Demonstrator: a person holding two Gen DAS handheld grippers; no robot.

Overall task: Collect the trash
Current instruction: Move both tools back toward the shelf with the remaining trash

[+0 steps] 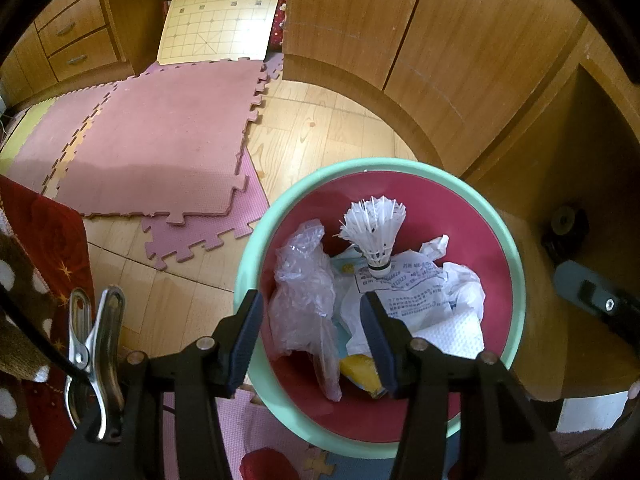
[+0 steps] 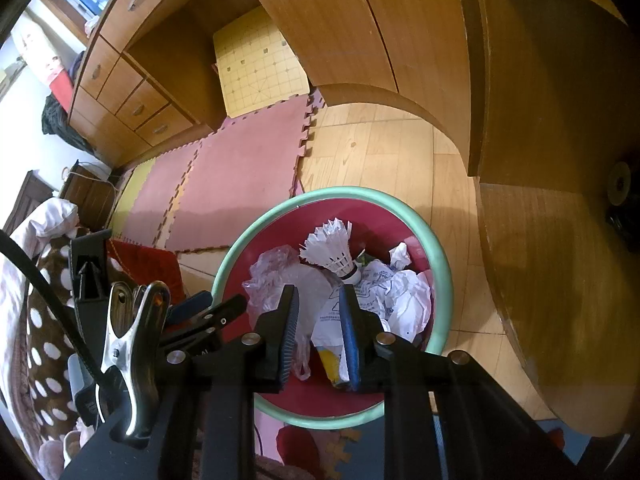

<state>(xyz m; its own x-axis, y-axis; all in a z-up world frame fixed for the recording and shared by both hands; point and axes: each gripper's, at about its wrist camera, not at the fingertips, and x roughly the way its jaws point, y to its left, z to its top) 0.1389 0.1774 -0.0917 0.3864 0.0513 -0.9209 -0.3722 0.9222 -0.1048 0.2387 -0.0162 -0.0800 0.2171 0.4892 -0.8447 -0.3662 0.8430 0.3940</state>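
Black jaws, left: my left gripper hangs over the bin with its jaws parted and nothing between the pads.
Right jaws: my right gripper stands slightly apart above the same bin — empty, pads touching nothing.
Bin: the green-rimmed bin, red inside, sits on the wooden floor right below both grippers.
Trash: a white shuttlecock rests on top of crumpled printed paper; a clear plastic bag lies to its left, a yellow wrapper underneath at the near side.
Beyond: pink foam mats spread across the floor — then a board with a grid leaning among wooden cabinets.
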